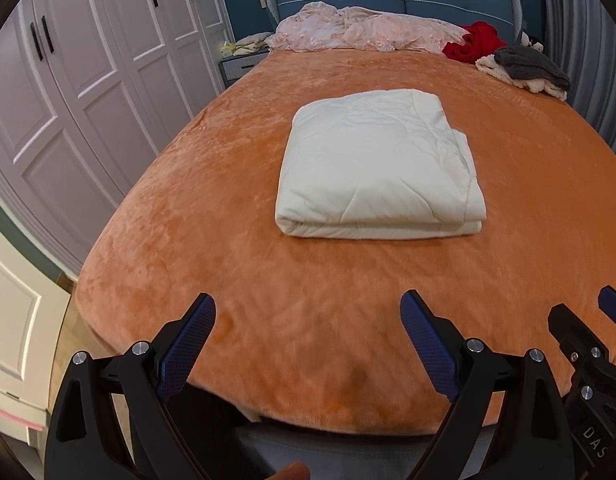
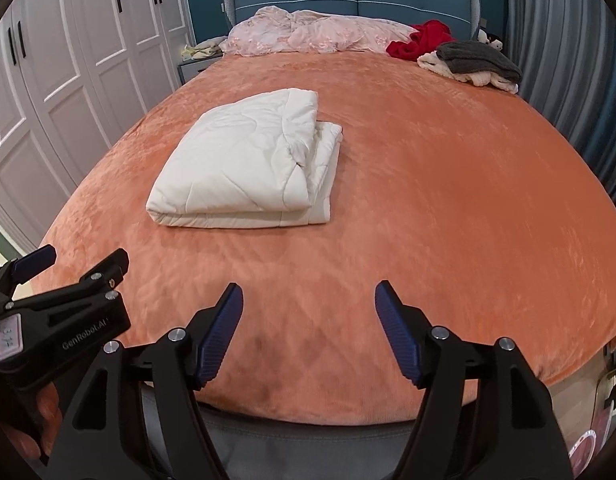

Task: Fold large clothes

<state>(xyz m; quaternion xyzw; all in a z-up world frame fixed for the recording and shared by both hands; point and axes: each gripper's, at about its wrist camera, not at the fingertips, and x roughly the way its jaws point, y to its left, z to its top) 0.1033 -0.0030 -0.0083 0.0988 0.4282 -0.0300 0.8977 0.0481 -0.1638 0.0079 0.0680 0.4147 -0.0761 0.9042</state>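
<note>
Quilt point(image 1: 379, 168), white, folded into a thick rectangle, is lying mid-bed on the orange blanket point(image 1: 228, 208), layered edges facing right. Left gripper point(image 1: 308, 344) and right gripper point(image 2: 309, 332) are both hovering over the near bed edge w/ jaws spread, nothing btwn them, well apart from the quilt. Pink bedding point(image 1: 347, 28), red garment point(image 1: 475, 42), grey-and-cream pile point(image 1: 527, 68) are sitting at the far end; white wardrobes point(image 1: 88, 80) standing left.

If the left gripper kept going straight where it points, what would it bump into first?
Probably the bare orange plush bedspread. The open left gripper angles downward, short of the folded white quilt; depth is uncertain.
</note>
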